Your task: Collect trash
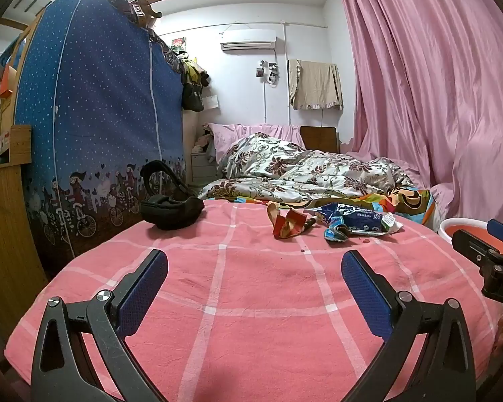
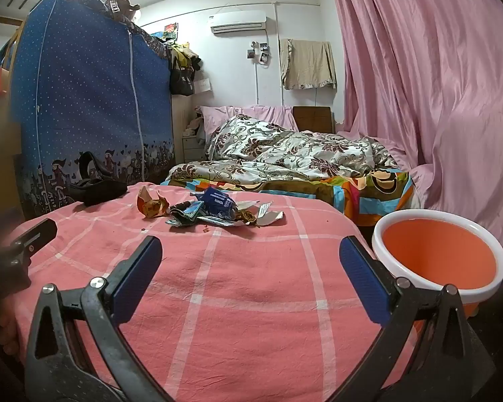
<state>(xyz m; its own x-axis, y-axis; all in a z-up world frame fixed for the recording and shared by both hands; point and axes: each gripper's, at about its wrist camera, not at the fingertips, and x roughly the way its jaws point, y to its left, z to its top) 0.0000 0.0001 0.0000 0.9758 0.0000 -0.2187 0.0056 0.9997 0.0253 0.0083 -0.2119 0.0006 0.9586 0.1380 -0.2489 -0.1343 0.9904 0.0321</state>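
Right tool [image 2: 251, 268] wide open, wrappers [image 2: 214, 212] well ahead, bucket [image 2: 402, 227] rightward

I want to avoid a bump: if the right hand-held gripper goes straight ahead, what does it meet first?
Probably the wrappers on the pink cloth; the right hand-held gripper is open and nothing lies nearer, though depth is unclear.

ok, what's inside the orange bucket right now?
Nothing visible: the orange bucket shows only bare orange inner wall in the right wrist view. Its near rim hides the very bottom, so that part can't be confirmed. The wrappers are on the pink checked cloth.
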